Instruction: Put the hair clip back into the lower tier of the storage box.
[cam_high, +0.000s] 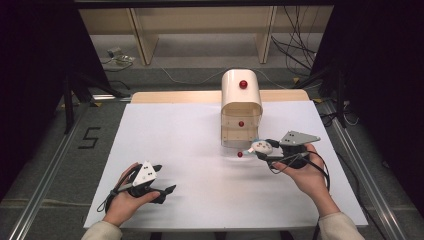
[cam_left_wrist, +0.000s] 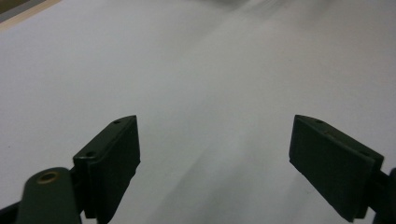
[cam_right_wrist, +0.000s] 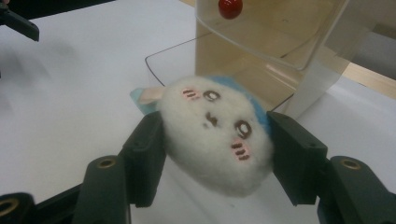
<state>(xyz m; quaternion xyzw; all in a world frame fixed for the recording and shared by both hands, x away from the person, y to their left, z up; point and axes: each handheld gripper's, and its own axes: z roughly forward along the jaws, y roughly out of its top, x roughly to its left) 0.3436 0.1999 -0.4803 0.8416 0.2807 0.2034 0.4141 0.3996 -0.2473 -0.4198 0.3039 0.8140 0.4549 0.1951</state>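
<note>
A small white plush toy (cam_high: 261, 147) with a drawn face and a blue back (cam_right_wrist: 217, 133) is squeezed between the jaws of my right gripper (cam_high: 263, 150) (cam_right_wrist: 215, 144). It hangs just above the table, in front of a cream mini cabinet (cam_high: 241, 100). The cabinet's clear bottom drawer (cam_right_wrist: 182, 60) is pulled out, and its red knob (cam_high: 240, 154) sits just left of the toy. My left gripper (cam_high: 162, 190) (cam_left_wrist: 215, 158) rests near the front left of the table, open wide with nothing between its jaws.
The white table mat (cam_high: 190, 150) spreads between the two hands. The cabinet carries two more red knobs, one on top (cam_high: 243, 84) and one on a shut drawer (cam_high: 241, 123) (cam_right_wrist: 230, 7). Cables and shelf legs (cam_high: 142, 40) lie on the floor beyond the table.
</note>
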